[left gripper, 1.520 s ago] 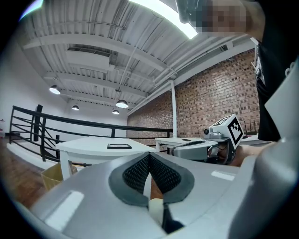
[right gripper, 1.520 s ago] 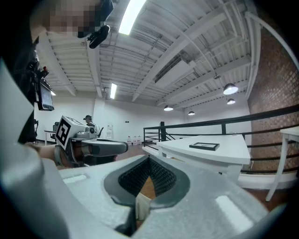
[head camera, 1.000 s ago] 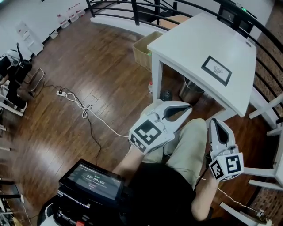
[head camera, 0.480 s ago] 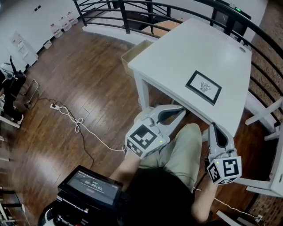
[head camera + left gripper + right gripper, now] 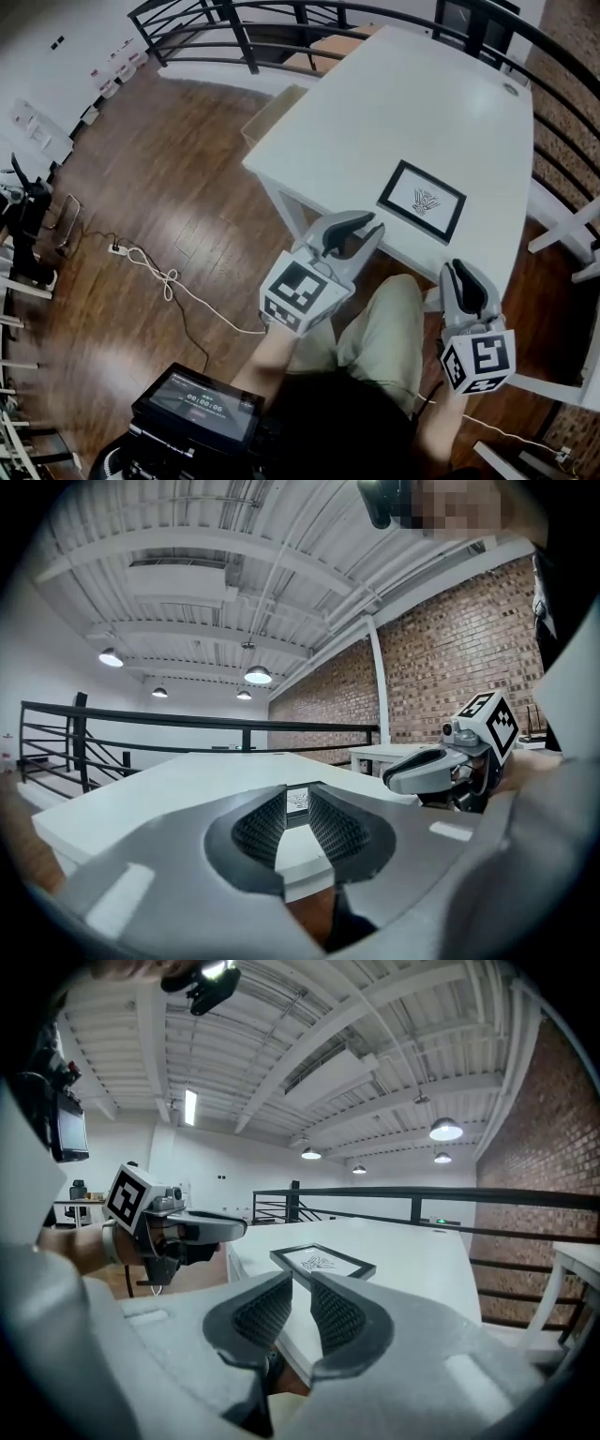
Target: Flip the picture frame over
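frame point(image 5: 421, 201): laid face up on table point(image 5: 375, 112)
l gripper point(image 5: 373, 225): jaws being opened, empty
r gripper point(image 5: 455, 266): jaws being opened, empty

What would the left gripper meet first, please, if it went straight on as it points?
Probably the picture frame on the white table, sighted between the left gripper's empty, opening jaws; the table edge may come first.
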